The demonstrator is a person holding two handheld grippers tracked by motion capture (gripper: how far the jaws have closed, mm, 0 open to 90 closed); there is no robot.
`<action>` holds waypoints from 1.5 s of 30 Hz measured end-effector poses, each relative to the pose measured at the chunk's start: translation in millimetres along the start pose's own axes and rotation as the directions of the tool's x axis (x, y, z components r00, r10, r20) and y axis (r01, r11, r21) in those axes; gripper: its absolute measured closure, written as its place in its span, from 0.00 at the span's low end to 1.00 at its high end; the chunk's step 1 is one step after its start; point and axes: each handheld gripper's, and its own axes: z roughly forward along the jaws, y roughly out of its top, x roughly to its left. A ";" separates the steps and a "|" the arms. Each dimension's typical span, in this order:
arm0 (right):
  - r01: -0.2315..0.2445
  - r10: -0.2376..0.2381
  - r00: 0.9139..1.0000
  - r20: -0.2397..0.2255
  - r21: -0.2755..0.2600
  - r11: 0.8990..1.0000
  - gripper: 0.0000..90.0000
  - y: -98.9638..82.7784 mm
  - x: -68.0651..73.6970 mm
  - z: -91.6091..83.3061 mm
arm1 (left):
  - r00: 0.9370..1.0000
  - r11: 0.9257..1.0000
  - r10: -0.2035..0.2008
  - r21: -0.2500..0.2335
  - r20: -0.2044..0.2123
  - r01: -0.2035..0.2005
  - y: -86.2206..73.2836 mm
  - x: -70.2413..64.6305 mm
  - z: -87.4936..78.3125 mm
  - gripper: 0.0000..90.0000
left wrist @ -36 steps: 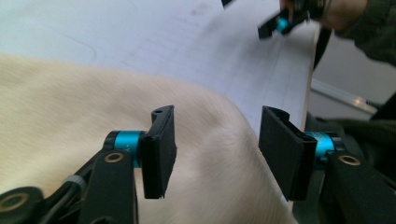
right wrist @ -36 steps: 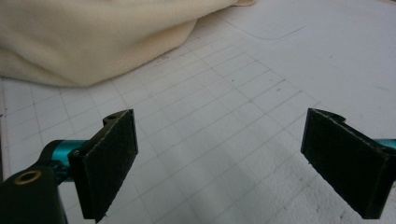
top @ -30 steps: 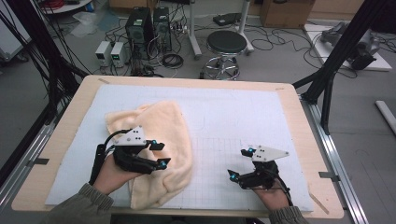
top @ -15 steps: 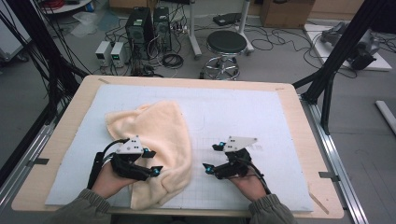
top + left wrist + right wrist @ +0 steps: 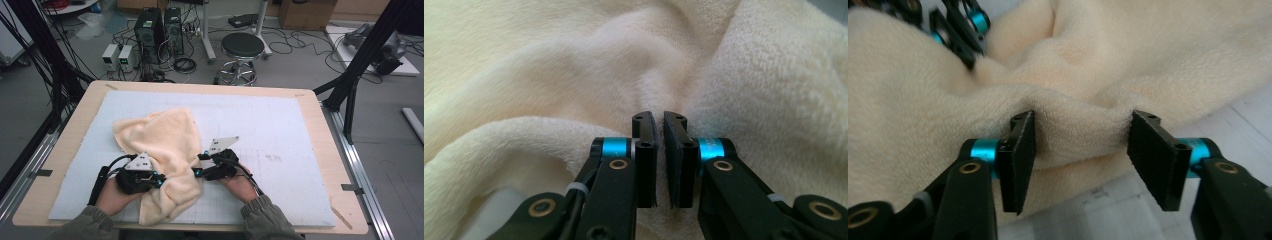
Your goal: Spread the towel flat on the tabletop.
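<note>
A white-topped bench (image 5: 280, 125) carries a crumpled cream towel (image 5: 165, 145) on its left-front part. The left tool (image 5: 659, 150) has just closed, pinching a towel fold. The right tool (image 5: 1080, 150), jaws closing yet still spread, straddles the towel's right edge.

No legible text or labels

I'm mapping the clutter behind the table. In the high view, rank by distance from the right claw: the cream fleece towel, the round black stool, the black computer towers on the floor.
1. Cream fleece towel: right at the right claw, a fold between its jaws.
2. Round black stool: beyond the table's far edge, middle.
3. Black computer towers: far back on the floor, left of the stool.
</note>
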 end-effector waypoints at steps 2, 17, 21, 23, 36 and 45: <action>0.026 -0.026 1.000 -0.010 0.026 0.999 0.64 1.6 0.2 9.8 | 1.000 1.000 -0.014 -0.006 -0.004 0.014 -5.2 4.1 -5.5 0.93; 0.101 -0.098 0.994 -0.042 0.077 0.992 0.92 -12.7 20.8 -42.5 | 0.992 0.991 -0.100 -0.101 -0.072 0.093 11.9 15.7 2.9 0.45; 0.109 -0.105 0.993 -0.050 0.078 0.991 0.92 -27.0 38.3 -62.7 | 0.997 0.995 -0.076 -0.074 -0.028 0.074 20.4 4.7 14.5 0.47; 0.106 -0.101 0.993 -0.064 0.083 0.991 0.92 -34.2 48.2 -69.2 | 0.998 0.997 -0.055 -0.053 -0.007 0.055 21.5 -2.0 18.3 0.52; 0.102 -0.099 0.989 -0.109 0.024 0.994 0.68 -35.3 74.4 -85.0 | 0.998 0.995 -0.005 -0.095 0.059 0.010 10.1 -21.6 -13.3 0.72; 0.052 -0.048 0.997 0.053 -0.078 0.996 0.57 -6.4 10.4 -89.7 | 0.995 0.977 -0.085 -0.202 -0.050 0.073 19.7 14.0 -24.6 0.55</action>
